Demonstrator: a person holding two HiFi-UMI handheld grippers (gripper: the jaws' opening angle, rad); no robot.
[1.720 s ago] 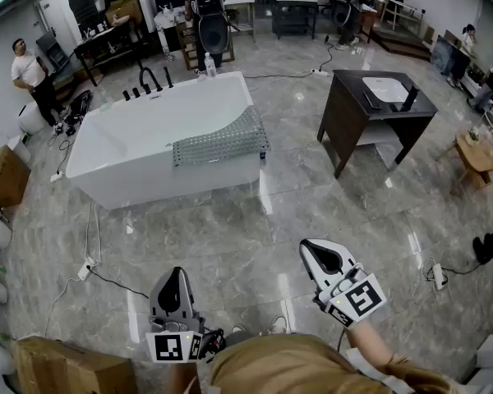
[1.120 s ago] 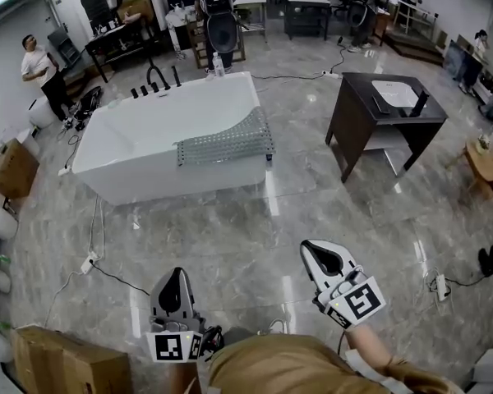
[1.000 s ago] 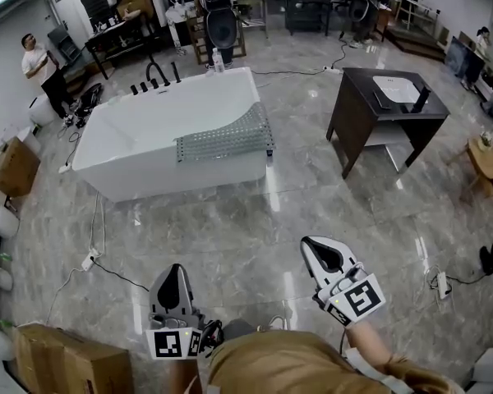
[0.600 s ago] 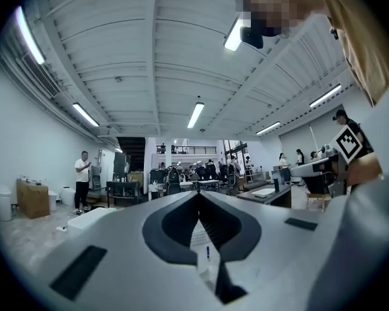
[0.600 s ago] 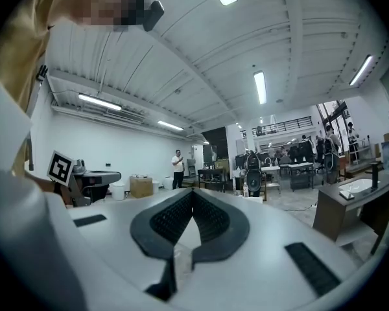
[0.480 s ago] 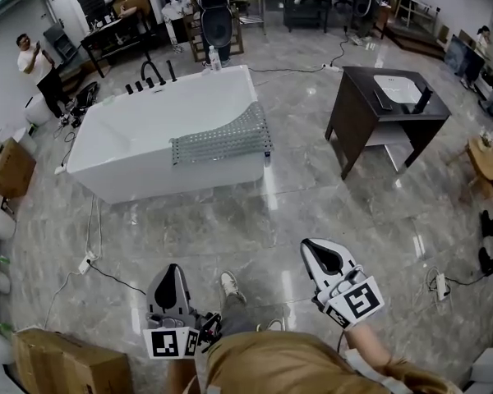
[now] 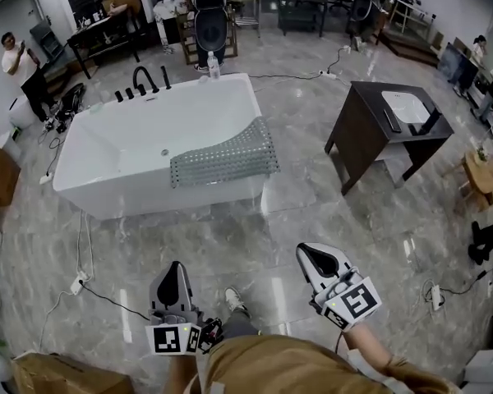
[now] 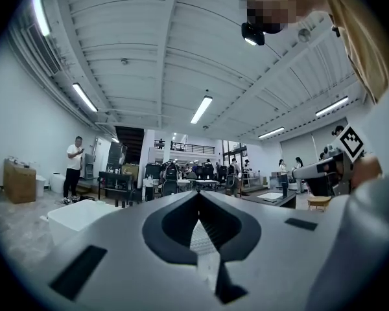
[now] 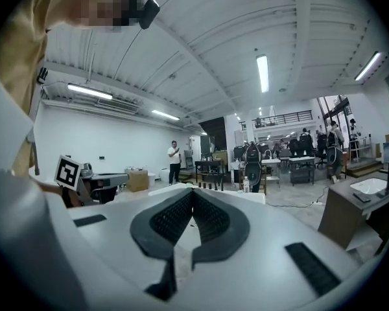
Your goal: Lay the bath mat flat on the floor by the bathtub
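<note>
Walking up to the bathtub (image 7: 140, 150); nothing picked up yet.
Carries left gripper (image 7: 177, 268) well short of the bathtub's near wall, jaws pressed together on nothing. Finds bath mat (image 7: 224, 156) draped over the bathtub's near rim toward its right end, off the floor (image 7: 230, 228). Carries right gripper (image 7: 306, 253) equally far back from the bathtub, jaws likewise closed and empty. Compared with a second ago: has stepped closer, with the bathtub nearer in the head view and a shoe (image 7: 235, 300) now forward between the grippers. Judged as approach only; must still reach the rim, open up and take the bath mat before any laying out.
</note>
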